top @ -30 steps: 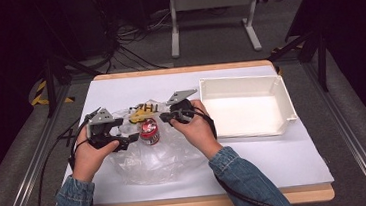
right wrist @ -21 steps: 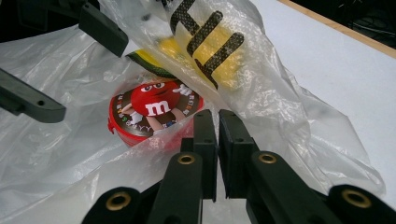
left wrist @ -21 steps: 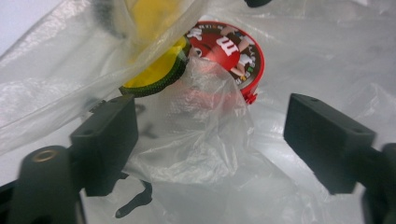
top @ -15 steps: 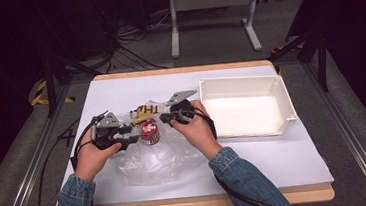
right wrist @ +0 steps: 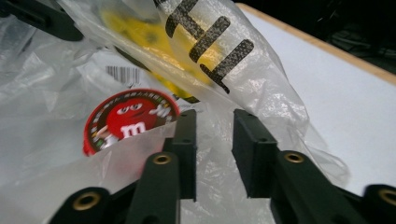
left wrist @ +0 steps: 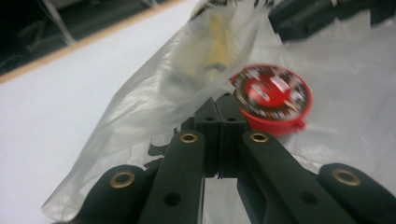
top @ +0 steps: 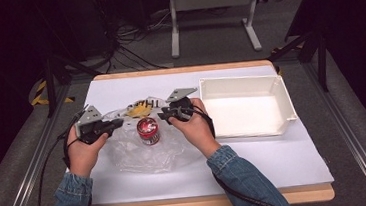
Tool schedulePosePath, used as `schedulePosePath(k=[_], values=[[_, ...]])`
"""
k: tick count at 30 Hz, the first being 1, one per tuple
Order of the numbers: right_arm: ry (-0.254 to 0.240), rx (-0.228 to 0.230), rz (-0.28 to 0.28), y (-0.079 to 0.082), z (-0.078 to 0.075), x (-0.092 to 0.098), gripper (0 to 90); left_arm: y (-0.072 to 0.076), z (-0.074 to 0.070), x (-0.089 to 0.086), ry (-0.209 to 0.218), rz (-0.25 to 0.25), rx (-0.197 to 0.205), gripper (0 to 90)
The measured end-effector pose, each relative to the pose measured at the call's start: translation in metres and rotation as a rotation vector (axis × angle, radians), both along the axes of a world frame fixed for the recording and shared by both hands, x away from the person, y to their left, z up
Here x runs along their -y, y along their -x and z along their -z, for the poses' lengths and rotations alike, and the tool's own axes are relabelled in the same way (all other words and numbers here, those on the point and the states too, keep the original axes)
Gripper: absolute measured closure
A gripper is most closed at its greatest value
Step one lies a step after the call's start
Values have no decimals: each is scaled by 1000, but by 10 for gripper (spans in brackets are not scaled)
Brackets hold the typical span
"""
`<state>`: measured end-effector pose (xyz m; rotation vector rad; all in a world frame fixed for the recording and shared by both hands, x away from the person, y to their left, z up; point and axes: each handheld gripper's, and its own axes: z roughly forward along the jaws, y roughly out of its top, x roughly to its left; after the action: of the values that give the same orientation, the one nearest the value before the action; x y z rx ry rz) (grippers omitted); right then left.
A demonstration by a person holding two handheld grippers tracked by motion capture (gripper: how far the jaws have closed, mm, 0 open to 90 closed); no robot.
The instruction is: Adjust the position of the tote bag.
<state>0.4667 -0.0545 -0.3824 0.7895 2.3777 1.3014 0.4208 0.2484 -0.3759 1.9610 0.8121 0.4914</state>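
Note:
A clear plastic bag [top: 145, 154] with black and yellow print lies crumpled at the middle of the white table cover, and a red M&M's can [top: 148, 130] stands upright in its folds. My left gripper [top: 118, 122] is left of the can. Its jaws have just been closing and now meet on the bag's film [left wrist: 154, 102], which rises from the tips [left wrist: 217, 109], with the can's lid [left wrist: 272, 95] just beyond. My right gripper [top: 164, 115] is at the can's right. Its jaws [right wrist: 215, 135] have just been opening and stand apart with loose bag film [right wrist: 224, 60] between them. The can [right wrist: 128, 119] is to their left.
A white rectangular bin [top: 239, 80] stands at the right of the table, close to my right hand. The white cover [top: 276, 160] reaches the wooden front edge. Cables and a metal stand are on the floor behind the table.
The left gripper reached in toward the can, closed its jaws on the bag, then drew back left a little. The right gripper kept its place and its jaws parted.

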Motion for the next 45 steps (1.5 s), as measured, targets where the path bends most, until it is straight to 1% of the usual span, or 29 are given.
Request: schedulePosePath(k=[1,2,3,6,8,9,10,12,14,15,16,19,20,21,24,25,26,27,30,31,32,34,35,39,40,42,44,45], values=[[-5,8,2,-1,-1,0,669,0,0,-2,17,-12,3,894],[-11,14,8,-2,-1,-1,651,-1,0,-4,21,-25,13,893],[-13,22,17,-3,-1,-1,624,-2,1,-6,25,-37,16,892],[-6,44,57,-7,1,-2,534,-7,7,-11,38,-58,-3,880],[1,41,90,-10,4,-2,462,-11,11,-13,33,-63,-14,866],[13,44,109,-12,6,-2,429,-13,13,-13,33,-66,-22,861],[26,49,125,-14,8,-2,417,-14,16,-13,34,-65,-29,856],[47,42,142,-17,12,-2,418,-18,21,-13,24,-59,-45,849],[68,38,155,-18,15,-2,417,-23,27,-12,14,-53,-70,842],[86,33,164,-20,17,-2,416,-24,30,-11,11,-52,-89,837],[99,26,172,-20,19,-2,416,-26,32,-11,8,-45,-97,837],[142,17,185,-22,23,-3,421,-29,41,-10,9,-40,-145,835],[154,14,190,-22,24,-4,420,-30,43,-10,2,-38,-148,835],[166,13,191,-22,25,-4,420,-32,46,-10,-3,-33,-165,834],[203,-13,194,-22,29,-6,420,-34,52,-11,-12,-31,-191,833],[209,-18,195,-22,30,-7,420,-34,54,-11,-5,-32,-203,833],[215,-27,197,-22,31,-7,418,-35,55,-11,-8,-32,-210,833],[215,-27,197,-22,31,-7,418,-35,55,-11,-8,-32,-210,832],[244,-55,203,-23,36,-7,408,-35,59,-13,-16,-30,-232,832],[241,-59,202,-23,36,-7,400,-35,59,-13,-16,-30,-232,830],[245,-58,204,-23,37,-7,392,-35,60,-14,-17,-35,-252,829],[257,-57,207,-22,40,-7,385,-34,61,-16,-27,-44,-255,830],[258,-61,211,-22,41,-7,385,-34,61,-17,-26,-46,-263,826],[265,-76,218,-22,43,-7,382,-33,61,-19,-20,-46,-265,803],[265,-76,222,-21,44,-7,379,-33,61,-20,-15,-41,-263,788],[267,-68,224,-21,43,-6,375,-31,58,-21,10,-27,-259,739],[253,-58,227,-19,41,-5,369,-28,52,-22,33,-15,-235,683],[241,-47,229,-19,40,-4,365,-28,50,-22,41,-12,-222,673]])
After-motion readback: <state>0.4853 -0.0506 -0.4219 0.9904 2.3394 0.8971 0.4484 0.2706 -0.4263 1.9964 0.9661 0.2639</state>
